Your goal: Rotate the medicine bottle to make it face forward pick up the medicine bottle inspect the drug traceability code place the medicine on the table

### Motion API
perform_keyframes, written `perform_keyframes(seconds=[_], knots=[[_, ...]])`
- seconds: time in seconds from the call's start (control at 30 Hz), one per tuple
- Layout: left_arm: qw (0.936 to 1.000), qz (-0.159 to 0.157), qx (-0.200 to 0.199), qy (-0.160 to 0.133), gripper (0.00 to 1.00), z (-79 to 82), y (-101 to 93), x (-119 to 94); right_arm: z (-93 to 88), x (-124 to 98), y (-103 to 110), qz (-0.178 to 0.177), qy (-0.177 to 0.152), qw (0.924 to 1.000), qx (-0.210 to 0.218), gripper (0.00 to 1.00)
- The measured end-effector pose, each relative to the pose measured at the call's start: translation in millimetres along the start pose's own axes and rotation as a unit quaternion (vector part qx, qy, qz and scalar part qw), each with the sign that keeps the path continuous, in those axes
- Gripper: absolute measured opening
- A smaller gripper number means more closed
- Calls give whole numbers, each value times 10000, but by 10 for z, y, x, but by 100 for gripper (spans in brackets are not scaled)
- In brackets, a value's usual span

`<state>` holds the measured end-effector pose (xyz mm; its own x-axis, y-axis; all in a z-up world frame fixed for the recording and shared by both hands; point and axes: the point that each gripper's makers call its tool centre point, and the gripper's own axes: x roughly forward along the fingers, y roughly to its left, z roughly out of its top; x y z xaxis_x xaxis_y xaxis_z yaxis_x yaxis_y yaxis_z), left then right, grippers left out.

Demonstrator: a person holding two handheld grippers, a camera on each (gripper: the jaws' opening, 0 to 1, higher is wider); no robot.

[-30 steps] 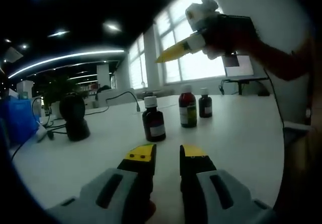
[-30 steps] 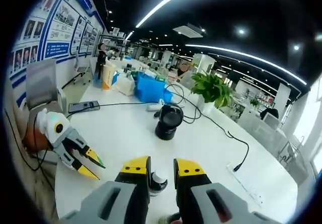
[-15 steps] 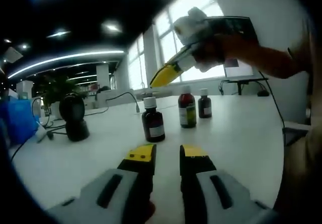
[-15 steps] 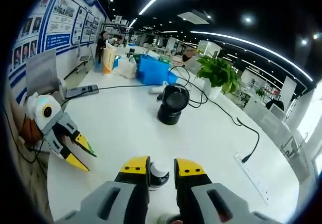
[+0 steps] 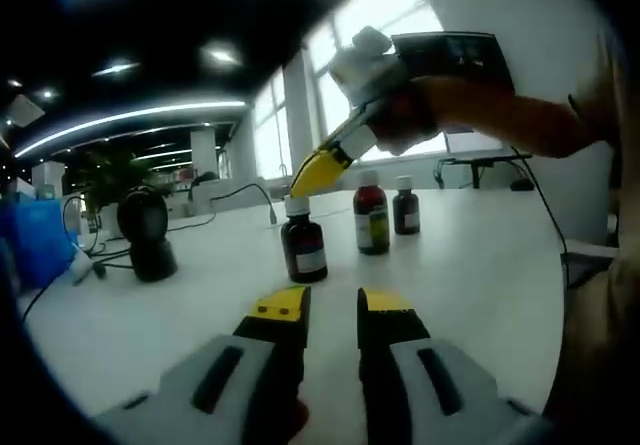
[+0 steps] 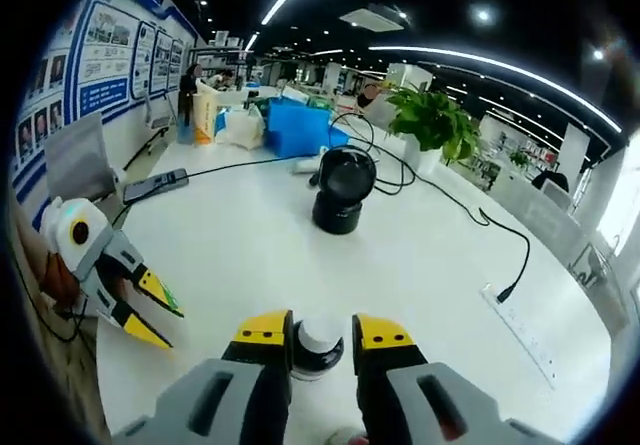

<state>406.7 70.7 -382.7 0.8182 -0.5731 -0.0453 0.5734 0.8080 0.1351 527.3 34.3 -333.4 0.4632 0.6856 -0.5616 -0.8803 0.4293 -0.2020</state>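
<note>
Right gripper (image 6: 320,333) jaws spread around medicine bottle (image 6: 317,343), its label hidden; left gripper (image 5: 333,310) jaws spread, empty

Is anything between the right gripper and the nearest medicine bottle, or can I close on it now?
Nothing visible is in the way. In the right gripper view the right gripper has the medicine bottle's white cap already between its open jaws. In the left gripper view its yellow tips sit at that bottle; the two other bottles stand apart.

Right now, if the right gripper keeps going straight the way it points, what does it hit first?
The white cap of the nearest medicine bottle, which already sits between the right gripper jaws. Depth is unclear, but nothing else looks closer.
</note>
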Motion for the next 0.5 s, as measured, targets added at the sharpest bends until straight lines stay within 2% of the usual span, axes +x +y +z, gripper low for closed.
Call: perform_keyframes(seconds=[0.5], knots=[[10000, 1, 0, -3, 11, 1, 1, -4, -78, 150, -42, -96, 60, 9988, 467, 19]])
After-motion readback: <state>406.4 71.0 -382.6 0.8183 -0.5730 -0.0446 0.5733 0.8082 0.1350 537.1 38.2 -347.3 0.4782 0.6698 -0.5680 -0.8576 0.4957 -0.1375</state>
